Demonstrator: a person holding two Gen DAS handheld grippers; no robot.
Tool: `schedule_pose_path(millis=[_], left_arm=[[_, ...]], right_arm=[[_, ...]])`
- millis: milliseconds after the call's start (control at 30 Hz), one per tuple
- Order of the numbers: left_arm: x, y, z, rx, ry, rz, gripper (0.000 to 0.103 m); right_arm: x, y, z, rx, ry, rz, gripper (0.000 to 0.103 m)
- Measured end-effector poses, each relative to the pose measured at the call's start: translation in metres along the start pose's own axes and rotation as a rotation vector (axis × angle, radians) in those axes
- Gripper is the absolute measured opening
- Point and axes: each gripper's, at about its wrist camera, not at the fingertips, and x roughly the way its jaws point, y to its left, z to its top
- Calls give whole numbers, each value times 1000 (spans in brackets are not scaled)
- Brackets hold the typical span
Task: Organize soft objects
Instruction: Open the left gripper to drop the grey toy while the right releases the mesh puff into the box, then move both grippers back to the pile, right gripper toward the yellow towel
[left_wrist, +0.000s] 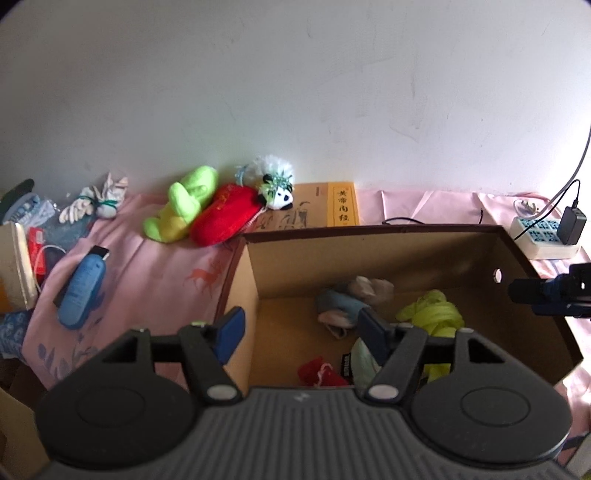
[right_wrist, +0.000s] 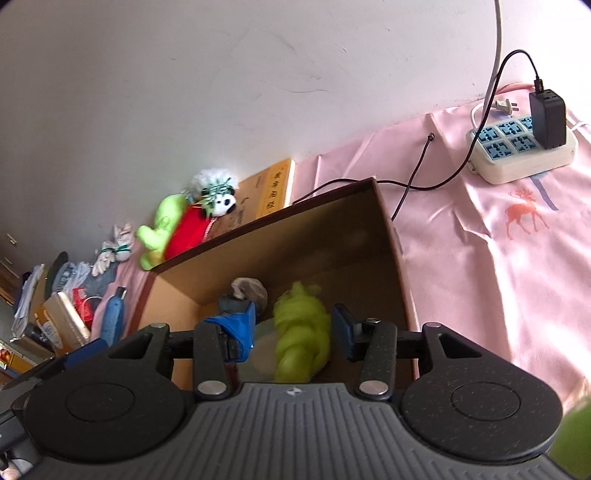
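Note:
An open cardboard box (left_wrist: 436, 254) holds soft things: a yellow-green cloth (left_wrist: 430, 314), rolled grey and blue socks (left_wrist: 351, 299), a red item (left_wrist: 319, 371) and a pale green piece (left_wrist: 364, 360). My left gripper (left_wrist: 301, 332) is open above the box's left wall, with nothing between its blue pads. My right gripper (right_wrist: 293, 330) is open above the box's right side. The yellow-green cloth (right_wrist: 301, 332) lies on the box floor below it, untouched. On the pink sheet behind the box lie a green plush (left_wrist: 184, 206), a red plush (left_wrist: 221, 218) and a small panda (left_wrist: 279, 195).
A yellow book (left_wrist: 325, 206) lies against the wall behind the box. White tied gloves (left_wrist: 99, 203) and a blue bottle (left_wrist: 83, 291) lie to the left, beside a cluttered pile. A power strip (right_wrist: 517, 147) with a black charger and cable sits to the right.

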Motion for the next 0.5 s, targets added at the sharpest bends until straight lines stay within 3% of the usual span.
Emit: schedule_pose_path(millis=[167, 267, 500], left_arm=[[-27, -1, -9, 0, -17, 29, 70], [-41, 0, -13, -12, -8, 36, 70], [-77, -8, -29, 16, -32, 86, 70]], right_arm=[[-29, 11, -19, -45, -47, 59, 31], [-42, 12, -33, -30, -50, 142, 31], [-62, 13, -65, -24, -36, 209, 31]])
